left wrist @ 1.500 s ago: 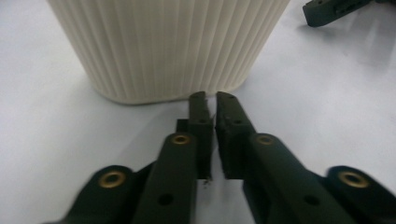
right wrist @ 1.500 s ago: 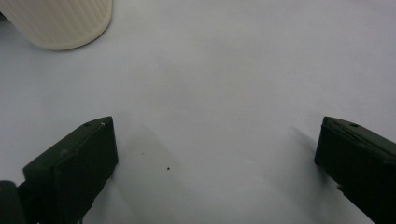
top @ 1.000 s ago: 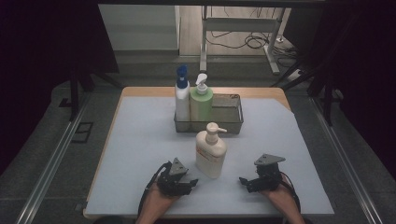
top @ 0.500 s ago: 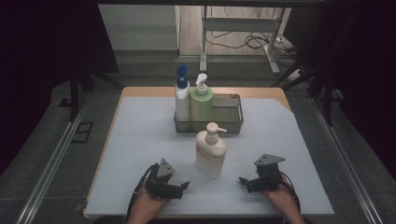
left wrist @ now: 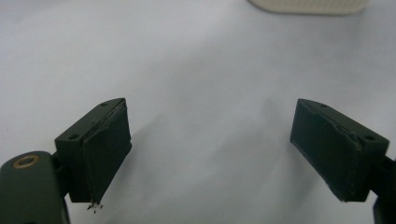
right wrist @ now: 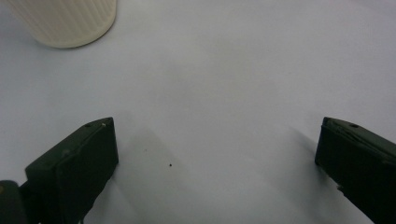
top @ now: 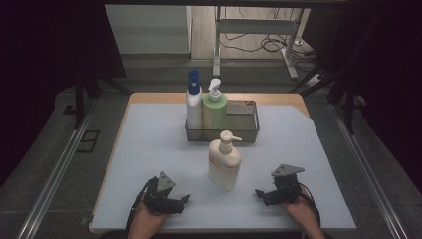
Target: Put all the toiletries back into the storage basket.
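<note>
Standing wide apart, L gripper (left wrist: 210, 154) jaws have nothing between them, just bare mat; they have just been opening. A sec earlier this gripper sat right beside the cream pump bottle (top: 225, 162); now it's pulled back toward the near-left edge of the table (top: 149, 129), well clear of the bottle. Reads as a release + retreat.

R gripper (right wrist: 217, 163): jaws also wide, empty, resting low on the mat at near right, same spot as before. Bottle base shows at top-left corner of its view, apart from the jaws.

Bottle stands upright by itself mid-table, pump nozzle pointing right, just in front of the wire basket (top: 249, 130).

Basket holds a blue-capped spray bottle (top: 194, 102) and a green pump bottle (top: 214, 107), both upright at its left end; right part is free.

Judgement: bottle placement on the mat looks done; both hands idle, neither gripper committed to a next grasp yet.
</note>
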`<state>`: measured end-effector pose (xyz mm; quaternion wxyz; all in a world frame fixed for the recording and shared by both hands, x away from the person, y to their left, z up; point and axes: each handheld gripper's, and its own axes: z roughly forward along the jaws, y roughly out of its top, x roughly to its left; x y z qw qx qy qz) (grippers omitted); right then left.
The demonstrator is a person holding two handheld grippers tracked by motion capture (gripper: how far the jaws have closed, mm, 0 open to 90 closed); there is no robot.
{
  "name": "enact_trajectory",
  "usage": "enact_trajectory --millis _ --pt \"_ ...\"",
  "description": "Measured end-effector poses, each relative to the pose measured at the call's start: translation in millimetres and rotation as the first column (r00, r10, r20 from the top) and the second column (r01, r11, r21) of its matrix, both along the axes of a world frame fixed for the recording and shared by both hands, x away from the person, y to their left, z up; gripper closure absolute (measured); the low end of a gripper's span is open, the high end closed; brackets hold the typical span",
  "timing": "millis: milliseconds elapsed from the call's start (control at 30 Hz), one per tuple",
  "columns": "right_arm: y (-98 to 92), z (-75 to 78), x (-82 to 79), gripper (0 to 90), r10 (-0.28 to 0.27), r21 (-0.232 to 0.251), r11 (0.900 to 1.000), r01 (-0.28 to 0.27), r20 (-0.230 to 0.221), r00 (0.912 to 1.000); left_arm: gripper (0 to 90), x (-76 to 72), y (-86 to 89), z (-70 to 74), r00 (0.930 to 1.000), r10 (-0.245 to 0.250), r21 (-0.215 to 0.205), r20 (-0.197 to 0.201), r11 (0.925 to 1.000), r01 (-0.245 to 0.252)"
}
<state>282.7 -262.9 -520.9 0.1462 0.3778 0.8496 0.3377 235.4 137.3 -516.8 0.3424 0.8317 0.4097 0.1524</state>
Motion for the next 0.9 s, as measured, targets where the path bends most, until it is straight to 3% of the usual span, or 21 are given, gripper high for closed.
enact_trajectory --millis 100,667,900 --pt "-0.3 1.2 -0.7 0.0 0.005 -0.003 1.000 -0.006 -0.004 1.0000 12.3 0.3 1.4 -3.1 1.0000 0.001 0.020 -0.003 0.9998 -0.001" --pt "5.4 21.4 -4.9 0.0 0.049 0.026 0.998 -0.050 0.029 0.9984 12.2 0.8 3.0 -6.5 0.9999 0.008 -0.001 -0.010 1.0000 -0.008" --pt "16.3 32.4 -8.4 0.0 0.079 0.057 0.995 -0.080 0.025 0.9966 12.3 0.3 3.0 -7.0 1.0000 0.007 0.001 -0.005 1.0000 -0.007"
